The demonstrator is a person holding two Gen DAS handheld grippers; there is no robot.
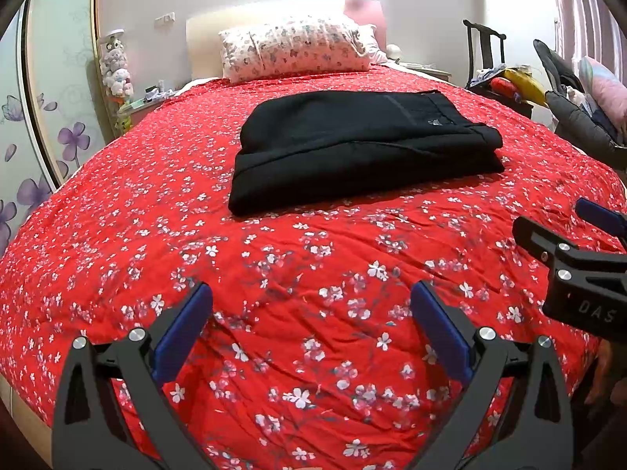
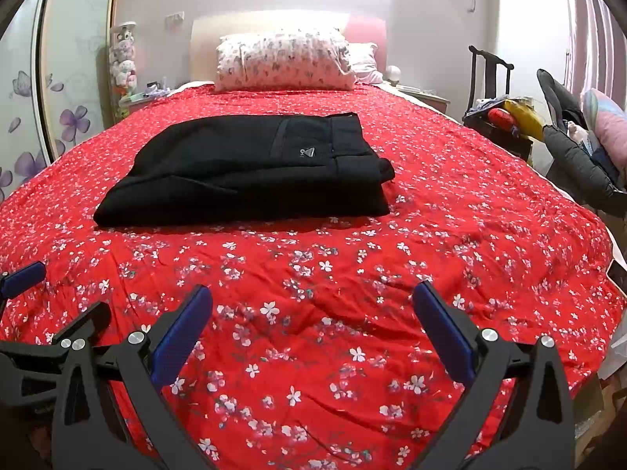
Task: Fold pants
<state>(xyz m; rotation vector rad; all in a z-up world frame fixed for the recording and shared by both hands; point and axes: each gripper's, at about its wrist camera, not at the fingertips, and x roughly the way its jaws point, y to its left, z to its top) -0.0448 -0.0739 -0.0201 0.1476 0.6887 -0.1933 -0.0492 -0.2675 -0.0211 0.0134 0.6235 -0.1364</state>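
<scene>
Red floral bedspread (image 2: 313, 274) is covering the whole bed, and both tools are hovering above its near edge with nothing in them. Left tongs (image 1: 311, 315) are standing spread wide, blue pads (image 1: 182, 337) apart over bare cloth; right tongs (image 2: 313, 315) are spread the same way and are also gripping nothing. Each is showing at the side of the other's view, so the two are sitting close beside each other.

Further out, toward the middle of the bed, the black fabric pants (image 2: 250, 168) are lying as a flat stacked rectangle, waistband and small logo toward the right side, well apart from both tongs. Judging by that shape, the folding is looking finished or nearly so.

Risks from here: if either pair is reaching back in, a pad could be catching only the top layer and dragging the stack open, since the upper layer is already sitting slightly askew of the lower one at the right end. Soft, wrinkled bedding could also be letting the bundle slide or slump when pushed.

Around the far edge, a white patterned pillow (image 2: 284, 58) is resting against the headboard. Off the right side, a dark wooden chair (image 2: 490, 78) with piled clothes is standing clear. Nothing is lying between the tongs and the pants.
</scene>
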